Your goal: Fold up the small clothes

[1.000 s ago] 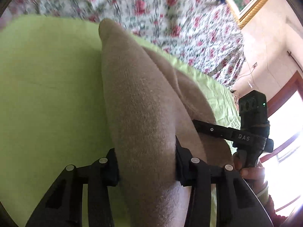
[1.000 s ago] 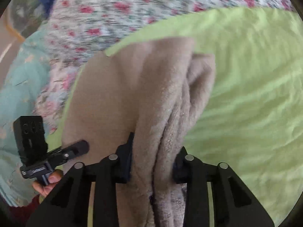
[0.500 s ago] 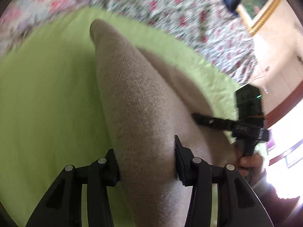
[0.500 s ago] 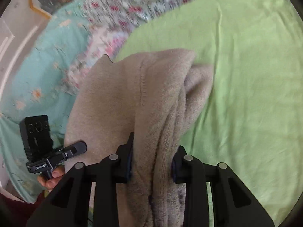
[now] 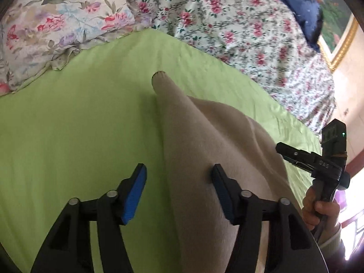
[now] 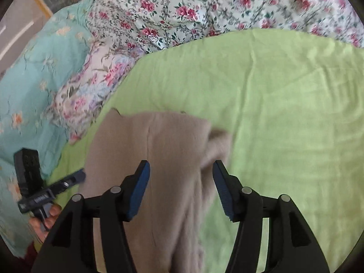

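Observation:
A beige knitted garment (image 5: 218, 145) lies folded on the light green sheet (image 5: 75, 127). My left gripper (image 5: 178, 179) is open above it, blue pads apart, with the garment's left fold edge running between the fingers. In the right wrist view the same garment (image 6: 163, 150) lies below my right gripper (image 6: 180, 177), which is open too, with a fluffier bunched part (image 6: 216, 145) by its right finger. Each gripper shows in the other's view: the right one (image 5: 295, 154) at the garment's right side, the left one (image 6: 66, 182) at its left side.
A floral quilt (image 5: 238, 22) and a floral pillow (image 5: 52, 22) lie beyond the green sheet. A turquoise flowered cover (image 6: 34, 79) lies at the left in the right wrist view. A dark blue cloth (image 5: 302, 6) and a gilt picture frame (image 5: 341, 43) are at the far right.
Both grippers have opened and let go of the beige garment, which has dropped flat onto the green sheet. Both have pulled back and up from it.

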